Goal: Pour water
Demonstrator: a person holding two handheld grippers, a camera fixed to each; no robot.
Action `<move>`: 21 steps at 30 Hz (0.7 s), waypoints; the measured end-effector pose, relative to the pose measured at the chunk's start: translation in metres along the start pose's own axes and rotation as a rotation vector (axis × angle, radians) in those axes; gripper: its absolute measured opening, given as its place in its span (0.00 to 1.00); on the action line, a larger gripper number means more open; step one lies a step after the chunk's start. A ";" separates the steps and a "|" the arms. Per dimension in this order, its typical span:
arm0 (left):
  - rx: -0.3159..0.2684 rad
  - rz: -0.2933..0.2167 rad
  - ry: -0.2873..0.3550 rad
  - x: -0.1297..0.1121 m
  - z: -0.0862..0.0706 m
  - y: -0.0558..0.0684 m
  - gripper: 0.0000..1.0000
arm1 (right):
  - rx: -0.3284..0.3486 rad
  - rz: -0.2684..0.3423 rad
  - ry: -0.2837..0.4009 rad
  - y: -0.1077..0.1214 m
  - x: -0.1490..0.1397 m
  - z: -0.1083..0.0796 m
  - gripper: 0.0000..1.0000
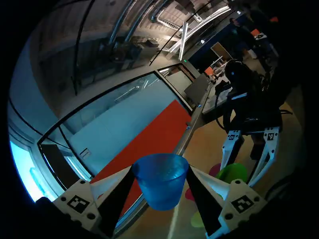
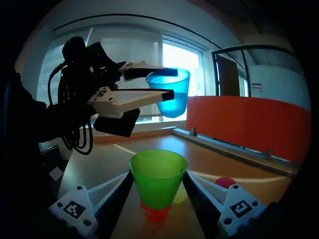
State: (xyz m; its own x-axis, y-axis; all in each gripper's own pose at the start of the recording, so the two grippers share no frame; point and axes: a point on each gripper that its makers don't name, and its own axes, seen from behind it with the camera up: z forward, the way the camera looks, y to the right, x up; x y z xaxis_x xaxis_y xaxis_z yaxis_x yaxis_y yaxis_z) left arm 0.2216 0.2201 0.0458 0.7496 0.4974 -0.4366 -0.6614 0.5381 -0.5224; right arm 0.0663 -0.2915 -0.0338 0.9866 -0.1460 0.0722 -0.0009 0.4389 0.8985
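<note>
Left tongs (image 1: 160,168) grip a blue cup (image 1: 160,187) raised high; right tongs (image 2: 158,175) clasp a green cup (image 2: 158,181) above the bench (image 2: 223,163).

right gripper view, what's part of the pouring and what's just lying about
For the job: blue cup, green cup, left gripper, right gripper.
Lying about: pink object, yellow object, orange partition.
</note>
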 end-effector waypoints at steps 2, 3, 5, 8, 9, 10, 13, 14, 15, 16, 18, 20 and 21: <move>-0.001 0.008 0.001 0.000 0.000 0.001 0.88 | 0.001 0.001 0.000 0.000 0.001 0.000 0.90; -0.001 0.012 0.002 0.000 0.000 0.001 0.88 | 0.002 0.001 0.000 0.000 0.001 0.000 0.90; -0.002 0.024 0.004 0.001 -0.001 0.002 0.88 | 0.003 0.000 0.000 -0.001 0.001 0.000 0.90; -0.002 0.044 0.005 0.001 -0.001 0.003 0.87 | 0.004 -0.002 0.001 -0.001 0.002 0.000 0.90; -0.002 0.051 0.005 0.001 -0.001 0.003 0.87 | 0.004 -0.003 0.001 -0.001 0.002 0.000 0.90; -0.002 0.055 0.004 0.001 -0.001 0.004 0.88 | 0.004 -0.003 0.001 -0.001 0.002 0.000 0.90; -0.003 0.066 0.005 0.001 0.000 0.005 0.87 | 0.003 -0.003 0.001 0.000 0.002 0.000 0.90; -0.003 0.069 0.005 0.001 0.000 0.005 0.87 | 0.003 -0.003 0.001 0.000 0.002 0.000 0.90; -0.004 0.072 0.006 0.001 -0.001 0.006 0.87 | 0.003 -0.003 0.001 0.000 0.002 0.000 0.90; -0.004 0.077 0.007 0.001 -0.001 0.006 0.88 | 0.002 -0.004 0.001 0.000 0.002 0.000 0.90; -0.004 0.087 0.008 0.002 -0.001 0.006 0.88 | 0.001 -0.005 0.001 0.001 0.002 0.001 0.90; -0.004 0.097 0.012 0.003 -0.001 0.007 0.88 | 0.001 -0.006 0.002 0.001 0.003 0.001 0.90; -0.004 0.102 0.013 0.003 -0.001 0.007 0.88 | 0.001 -0.006 0.002 0.001 0.003 0.001 0.90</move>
State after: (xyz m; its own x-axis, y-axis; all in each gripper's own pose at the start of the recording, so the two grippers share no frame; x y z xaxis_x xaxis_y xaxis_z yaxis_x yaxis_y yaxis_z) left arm 0.2194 0.2249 0.0406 0.6788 0.5402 -0.4975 -0.7341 0.4822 -0.4781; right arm 0.0694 -0.2922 -0.0326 0.9869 -0.1471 0.0661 0.0050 0.4372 0.8993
